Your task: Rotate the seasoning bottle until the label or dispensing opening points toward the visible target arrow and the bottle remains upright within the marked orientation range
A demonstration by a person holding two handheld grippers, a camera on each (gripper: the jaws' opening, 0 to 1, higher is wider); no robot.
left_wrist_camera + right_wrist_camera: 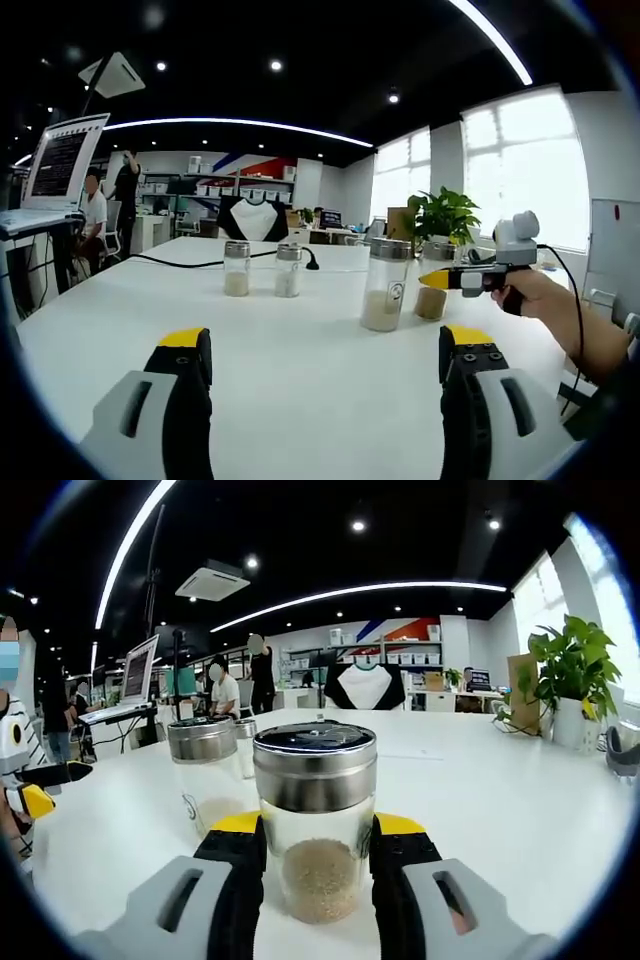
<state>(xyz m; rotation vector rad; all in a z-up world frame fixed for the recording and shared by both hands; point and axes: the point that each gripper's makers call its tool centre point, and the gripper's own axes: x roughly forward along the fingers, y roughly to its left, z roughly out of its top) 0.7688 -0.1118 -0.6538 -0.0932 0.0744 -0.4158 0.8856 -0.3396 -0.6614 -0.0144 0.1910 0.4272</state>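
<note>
seasoning bottle (315, 820) upright, between right tongs (318, 842)

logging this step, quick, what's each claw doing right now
Left claw: open, holding nothing, jaws wide apart over the white table.
Right claw: jaws on both sides of a seasoning bottle standing upright; looks shut on it.

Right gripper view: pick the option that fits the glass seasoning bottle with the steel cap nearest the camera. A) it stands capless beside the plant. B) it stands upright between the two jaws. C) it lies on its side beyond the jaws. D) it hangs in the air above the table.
B: the glass seasoning bottle with the steel cap stands upright on the white table between the right gripper's jaws.
</note>
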